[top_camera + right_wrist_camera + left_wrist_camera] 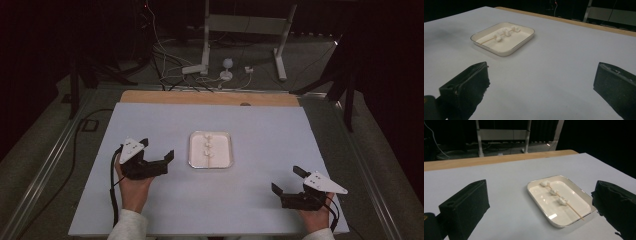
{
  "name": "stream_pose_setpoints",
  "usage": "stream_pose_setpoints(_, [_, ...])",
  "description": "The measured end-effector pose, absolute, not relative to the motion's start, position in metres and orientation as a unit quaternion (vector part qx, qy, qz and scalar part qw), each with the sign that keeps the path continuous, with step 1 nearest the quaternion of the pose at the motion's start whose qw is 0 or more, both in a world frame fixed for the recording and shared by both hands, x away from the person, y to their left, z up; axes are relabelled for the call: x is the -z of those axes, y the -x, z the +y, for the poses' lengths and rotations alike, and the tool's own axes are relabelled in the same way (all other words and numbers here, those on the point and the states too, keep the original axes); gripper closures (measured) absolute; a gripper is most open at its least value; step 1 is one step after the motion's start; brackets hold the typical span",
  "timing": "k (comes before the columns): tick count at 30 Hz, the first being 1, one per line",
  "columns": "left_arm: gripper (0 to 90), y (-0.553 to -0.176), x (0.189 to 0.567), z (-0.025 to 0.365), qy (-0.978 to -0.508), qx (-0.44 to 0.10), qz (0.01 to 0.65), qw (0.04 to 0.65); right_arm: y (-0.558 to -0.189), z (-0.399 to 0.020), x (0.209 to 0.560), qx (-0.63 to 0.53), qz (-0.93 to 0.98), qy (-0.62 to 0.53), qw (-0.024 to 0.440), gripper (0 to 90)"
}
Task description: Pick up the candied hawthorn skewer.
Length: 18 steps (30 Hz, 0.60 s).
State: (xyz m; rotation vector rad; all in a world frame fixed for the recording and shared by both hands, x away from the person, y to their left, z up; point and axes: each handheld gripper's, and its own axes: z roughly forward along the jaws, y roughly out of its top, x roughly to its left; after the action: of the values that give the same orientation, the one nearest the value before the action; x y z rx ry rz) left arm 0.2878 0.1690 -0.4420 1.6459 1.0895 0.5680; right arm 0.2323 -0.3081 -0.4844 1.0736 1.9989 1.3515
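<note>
A shallow white tray [224,156] [574,189] [526,36] lies in the middle of the pale table. In it rests a thin wooden skewer [573,209] [486,40] threaded with three small white marshmallow-like pieces [208,146] [553,191] [506,33]. My left gripper [157,148] [541,207] hovers just left of the tray, jaws wide apart and empty. My right gripper [288,179] [541,85] sits low at the table's front right, well away from the tray, also open with nothing between its jaws.
The table top [270,125] is a pale sheet with a wooden strip [210,98] along its far edge. Beyond it stand white stand legs [205,40] and loose cables [170,65] on a dark floor. A metal rail [45,165] runs along the left side.
</note>
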Motion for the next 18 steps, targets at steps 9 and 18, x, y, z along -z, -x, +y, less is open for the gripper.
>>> stream_pose_setpoints(9, [1.5,-0.304,0.449,0.146,-0.700,-0.225,0.447,0.509,-0.232,-0.308,0.484,-0.496,0.734,-0.393,0.247,0.0])
stream_pose_setpoints(18, [1.5,-0.316,0.462,0.126,-0.711,-0.207,0.445,0.503,-0.232,-0.308,0.485,-0.496,0.734,-0.394,0.246,0.0])
